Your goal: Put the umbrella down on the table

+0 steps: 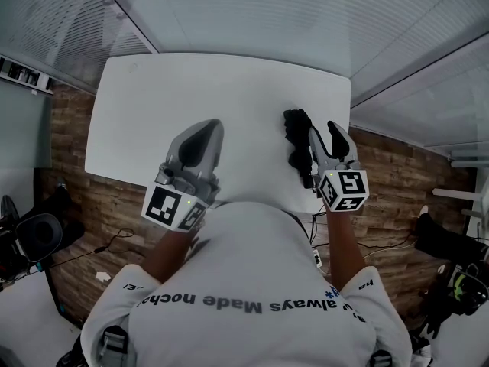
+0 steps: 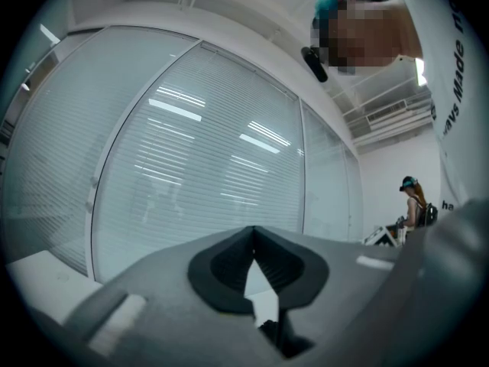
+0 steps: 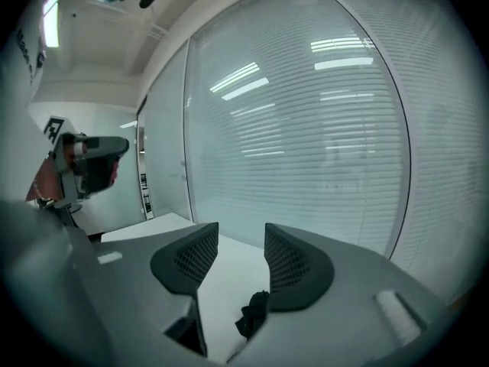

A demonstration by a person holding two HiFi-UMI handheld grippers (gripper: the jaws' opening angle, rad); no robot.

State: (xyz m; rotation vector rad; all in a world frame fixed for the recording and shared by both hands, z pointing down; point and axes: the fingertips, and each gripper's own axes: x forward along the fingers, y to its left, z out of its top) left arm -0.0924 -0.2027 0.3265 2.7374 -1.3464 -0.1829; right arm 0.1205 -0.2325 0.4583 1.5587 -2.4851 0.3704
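— What have the right tongs (image 1: 325,132) got hold of?

— Nothing, as far as I can see. Their jaws stand partway apart with a bare gap between them. In the right gripper view only white tabletop shows through it. The left tongs (image 1: 205,132) are closed tip to tip and empty too, out at nine o'clock of the right pair.

— So where is the umbrella (image 1: 296,140)?

— It lies flat on the table (image 1: 191,82), folded and black, just beside the right tongs at their nine o'clock. It is between the two pairs but much nearer the right. In the right gripper view it shows at six o'clock, below the jaws and not inside them. Whether the near jaw brushes the fabric I can't tell from the head view.

— Then the putting-down looks done?

— I'd judge so; what's left is getting clear. I'd hold the jaws off the fabric and draw the right tongs straight up or out toward three o'clock, so no strap or fold catches and drags the umbrella. The left pair has no business going near it.
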